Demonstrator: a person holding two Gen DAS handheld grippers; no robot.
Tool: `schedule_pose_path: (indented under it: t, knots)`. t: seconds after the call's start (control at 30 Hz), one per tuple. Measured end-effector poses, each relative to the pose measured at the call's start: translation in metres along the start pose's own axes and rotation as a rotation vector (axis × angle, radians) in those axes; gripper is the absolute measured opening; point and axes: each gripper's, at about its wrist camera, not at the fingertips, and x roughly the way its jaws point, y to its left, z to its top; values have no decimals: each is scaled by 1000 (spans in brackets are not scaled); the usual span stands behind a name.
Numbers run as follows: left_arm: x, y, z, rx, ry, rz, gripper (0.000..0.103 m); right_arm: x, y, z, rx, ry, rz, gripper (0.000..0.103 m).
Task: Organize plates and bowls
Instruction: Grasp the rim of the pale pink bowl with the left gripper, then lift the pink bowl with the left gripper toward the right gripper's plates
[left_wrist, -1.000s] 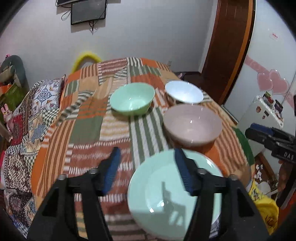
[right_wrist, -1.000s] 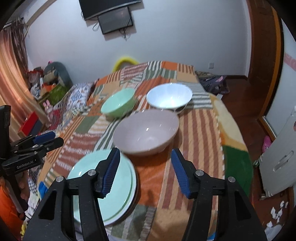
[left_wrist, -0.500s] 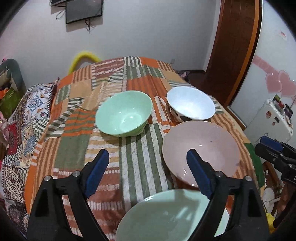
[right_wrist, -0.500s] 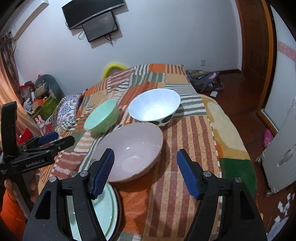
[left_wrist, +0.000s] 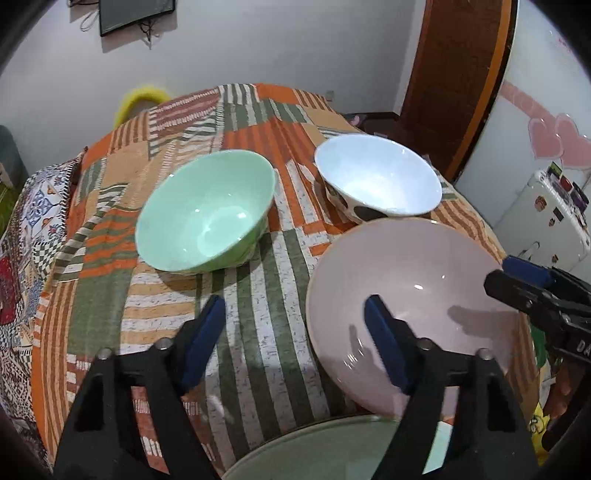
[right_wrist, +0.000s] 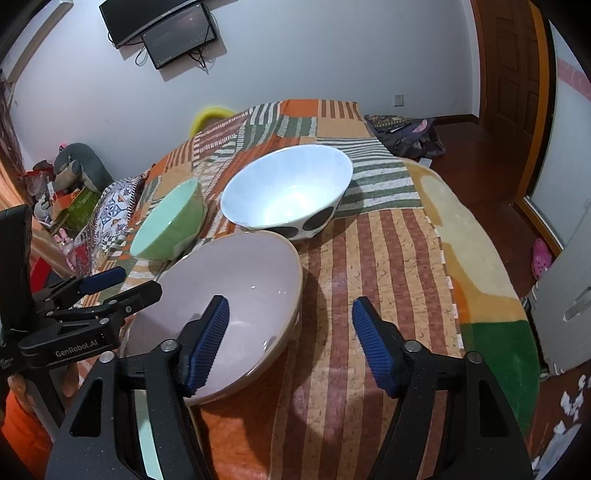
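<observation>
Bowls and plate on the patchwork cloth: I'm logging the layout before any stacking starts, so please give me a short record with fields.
surface: patchwork cloth
green bowl: upright, far left
white spotted bowl: upright, far right
pink bowl: nearest bowl, between both tongs
green plate: near edge, partly hidden
left tongs: open, one finger over the pink bowl's rim, nothing gripped
right tongs: open, straddling the pink bowl's right rim, nothing gripped
stacking: none yet

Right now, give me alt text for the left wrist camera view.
The open left gripper straddles the near left rim of a pink bowl on a striped patchwork cloth. Behind sit a green bowl and a white spotted bowl; a pale green plate shows at the bottom edge.
</observation>
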Motion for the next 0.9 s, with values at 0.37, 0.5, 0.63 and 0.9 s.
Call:
schedule_pose_path:
  t: [0.37, 0.5, 0.63, 0.9]
  knots:
    - [23, 5, -7, -33, 72, -80, 34, 11, -6, -3, 28, 55, 56, 38]
    - [23, 0, -9, -24, 86, -120, 15, 13, 1, -2, 15, 70, 80, 27]
    - [19, -7, -10, -5, 90, -93, 16, 13, 6, -1, 1, 75, 45, 26]
    - [-1, -8, -10, -26, 74, -109, 15, 5, 8, -1, 16, 74, 45, 26]
